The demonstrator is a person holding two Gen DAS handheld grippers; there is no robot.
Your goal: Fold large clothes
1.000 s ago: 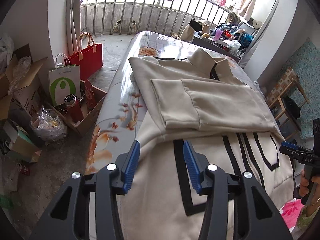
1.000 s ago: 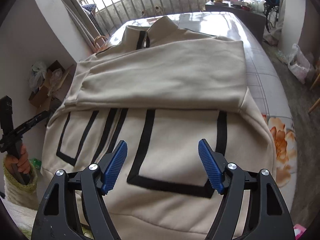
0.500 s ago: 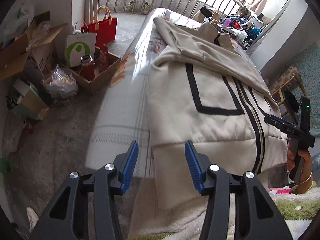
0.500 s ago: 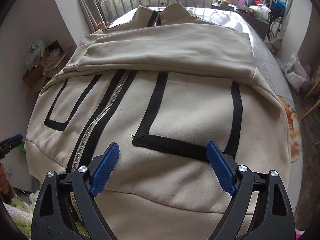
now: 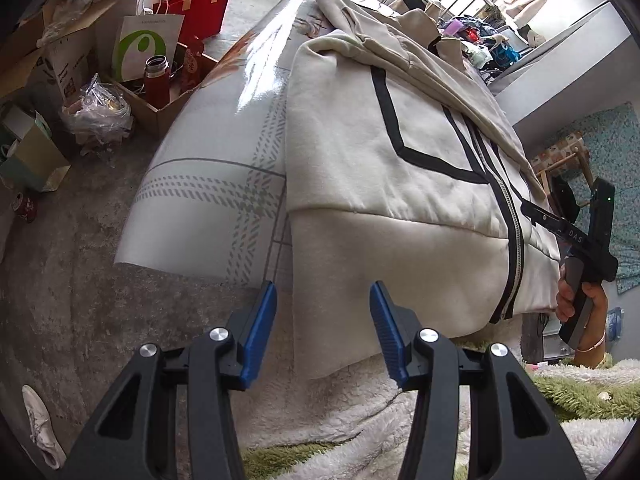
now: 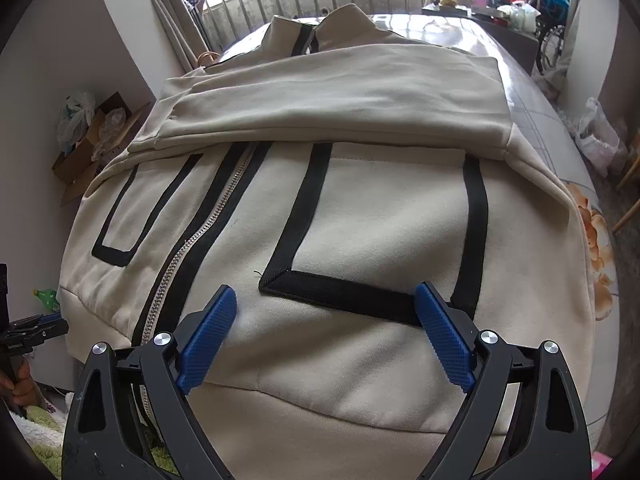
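Observation:
A cream zip jacket with black trim lies on the table, its sleeves folded across the chest. Its hem hangs over the near table edge. My left gripper is open at the hem's left corner. The hem cloth shows between the blue pads, but they do not press on it. My right gripper stands wide open just above the lower front, over the black pocket outline to the right of the zip. Each view shows the other gripper at its side edge, the right and the left, held by a hand.
The table has a glossy floral cover. Left of it the floor holds cardboard boxes, a red bag, a white paper bag, a flask and a shoe. A fluffy rug lies below the hem. A wooden chair stands at the right.
My left gripper has drawn back and down from over the jacket's body to its hem corner at the near table edge. My right gripper's jaws have widened and sunk slightly toward the hem.

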